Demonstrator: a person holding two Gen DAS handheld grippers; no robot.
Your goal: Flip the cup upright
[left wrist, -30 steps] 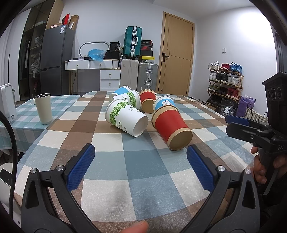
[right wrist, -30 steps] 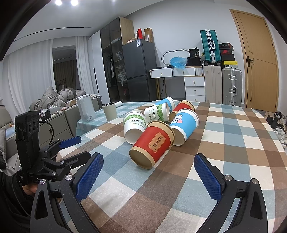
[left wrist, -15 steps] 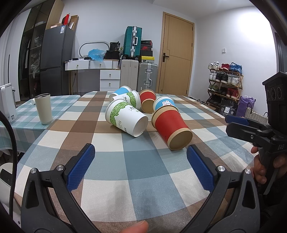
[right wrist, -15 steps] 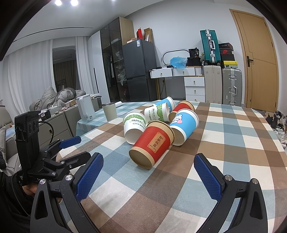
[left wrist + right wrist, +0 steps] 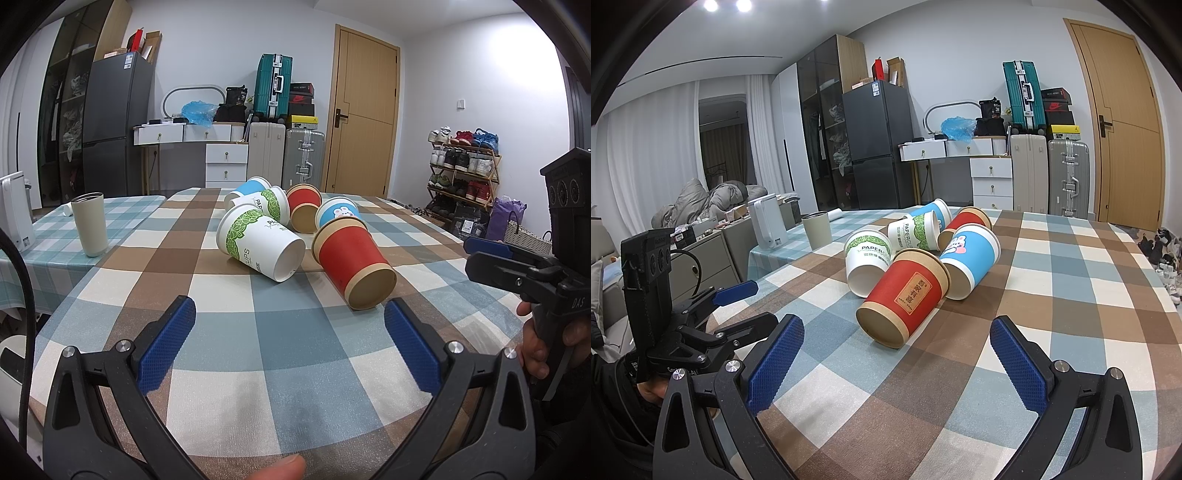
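I see my left gripper [image 5: 290,328] spread wide above the tabletop's [image 5: 295,347] near edge, holding nothing. Six cups lie tipped mid-table, the red cup [image 5: 903,297] nearest. My right gripper [image 5: 897,356] gapes wide too, empty.

Red cup [image 5: 352,264] (sideways) on tablecloth [image 5: 295,350]

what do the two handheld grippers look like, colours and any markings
Both are matte black plastic frames with silver screws at the joints, and textured blue pads line the jaws. The left gripper trails a black cable at the frame edge. The right gripper, seen from the left wrist view, has a pistol-style handle marked "DAS" and a black box on top with three round ports, held in a bare hand.
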